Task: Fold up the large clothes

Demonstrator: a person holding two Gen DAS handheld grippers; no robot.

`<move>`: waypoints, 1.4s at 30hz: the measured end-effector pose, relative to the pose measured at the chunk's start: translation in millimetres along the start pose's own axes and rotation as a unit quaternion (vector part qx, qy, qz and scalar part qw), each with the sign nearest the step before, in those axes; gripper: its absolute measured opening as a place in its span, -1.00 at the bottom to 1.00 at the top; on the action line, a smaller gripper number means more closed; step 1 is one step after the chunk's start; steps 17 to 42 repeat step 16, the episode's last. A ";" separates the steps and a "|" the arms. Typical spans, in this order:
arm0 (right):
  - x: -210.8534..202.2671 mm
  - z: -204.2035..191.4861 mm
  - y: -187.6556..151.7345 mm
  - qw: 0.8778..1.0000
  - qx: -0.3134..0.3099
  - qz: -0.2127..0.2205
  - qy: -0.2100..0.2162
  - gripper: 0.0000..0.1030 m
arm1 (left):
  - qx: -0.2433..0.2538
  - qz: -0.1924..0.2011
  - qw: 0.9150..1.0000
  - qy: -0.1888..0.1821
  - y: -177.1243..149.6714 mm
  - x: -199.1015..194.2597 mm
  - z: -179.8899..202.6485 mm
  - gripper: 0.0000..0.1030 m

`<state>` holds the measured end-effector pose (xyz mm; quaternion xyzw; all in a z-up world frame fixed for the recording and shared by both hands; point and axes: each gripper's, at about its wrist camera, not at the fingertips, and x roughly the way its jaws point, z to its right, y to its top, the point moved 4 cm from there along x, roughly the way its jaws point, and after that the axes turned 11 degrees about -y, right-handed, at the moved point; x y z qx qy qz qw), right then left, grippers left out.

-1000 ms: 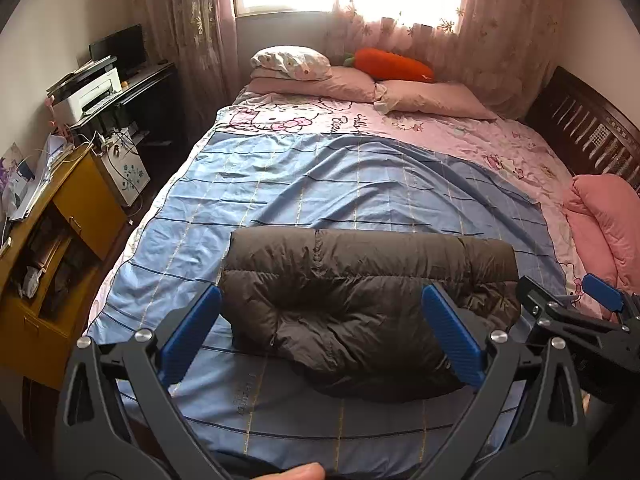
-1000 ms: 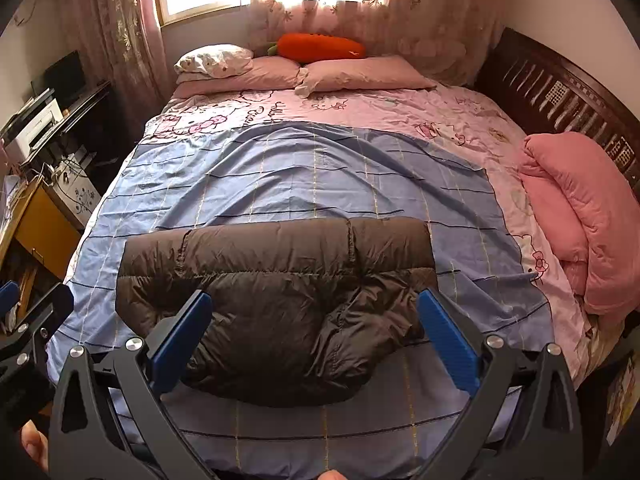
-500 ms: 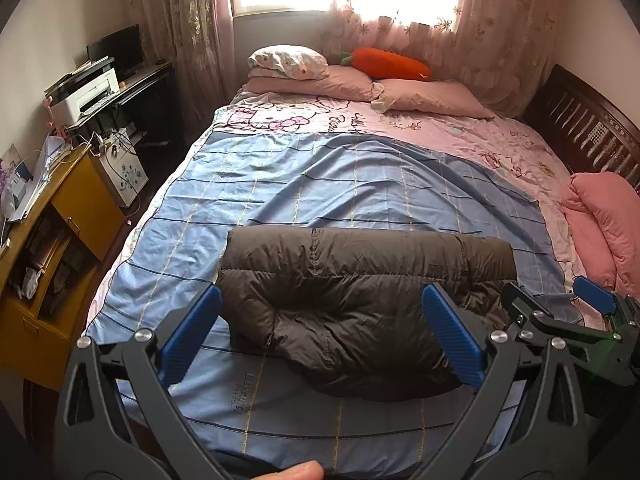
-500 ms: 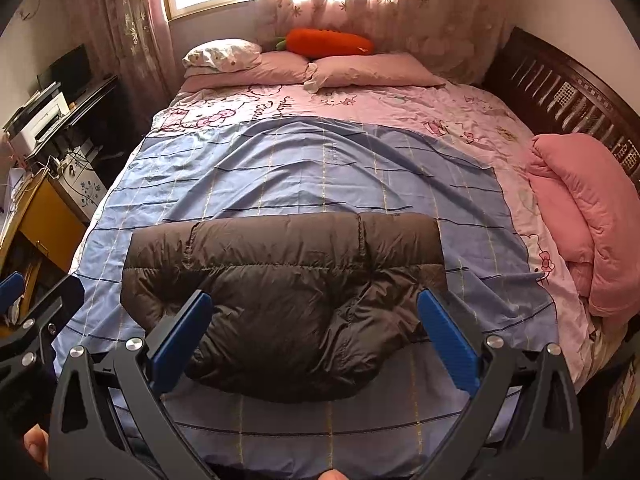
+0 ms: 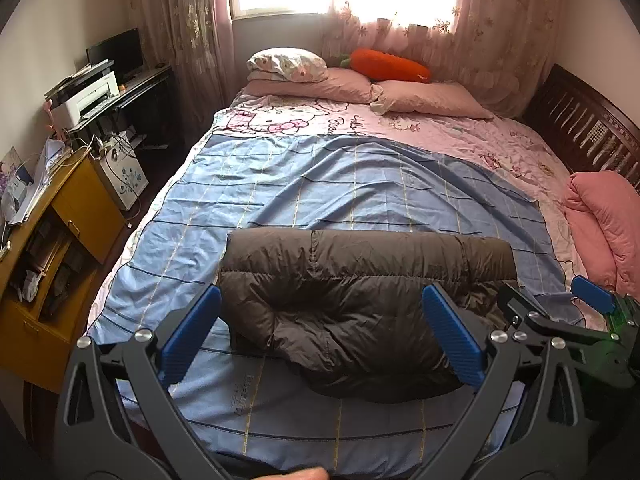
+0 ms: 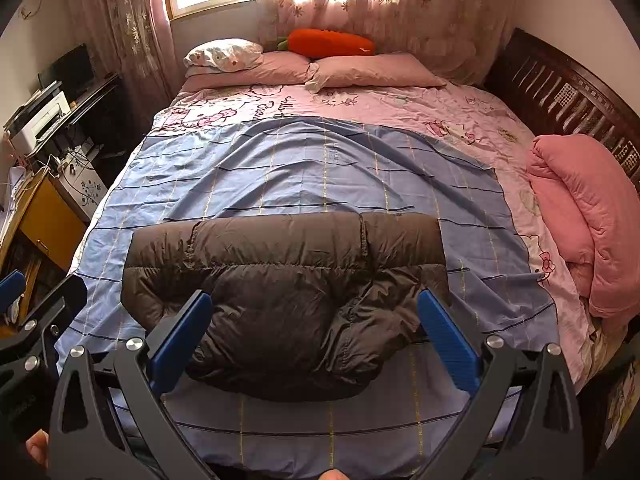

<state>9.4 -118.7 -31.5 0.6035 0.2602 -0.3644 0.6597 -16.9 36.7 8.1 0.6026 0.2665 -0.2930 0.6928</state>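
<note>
Jacket (image 5: pixel 360 308), brown and puffy, lies folded near the front edge of the bed (image 5: pixel 280 420), its long axis running left to right. Both grippers hang above this edge, apart from it; the left gripper (image 5: pixel 320 336) and the right gripper (image 6: pixel 314 332) are wide apart and hold nothing, about equally near.

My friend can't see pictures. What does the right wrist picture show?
A puffy brown jacket lies partly folded on a blue sheet on a bed. The open right gripper hovers in front of it, holding nothing. Pink pillows sit under the window.
</note>
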 end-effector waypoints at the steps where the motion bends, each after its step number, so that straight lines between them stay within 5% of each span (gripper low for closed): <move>1: 0.2 0.3 0.2 1.000 0.000 0.000 0.000 0.97 | 0.002 0.002 1.000 0.000 0.8 -0.2 -1.4 0.96; 42: 0.5 -0.3 -0.4 1.000 0.001 -0.001 0.000 0.97 | 0.004 -0.005 1.000 -0.008 1.4 4.9 -7.6 0.96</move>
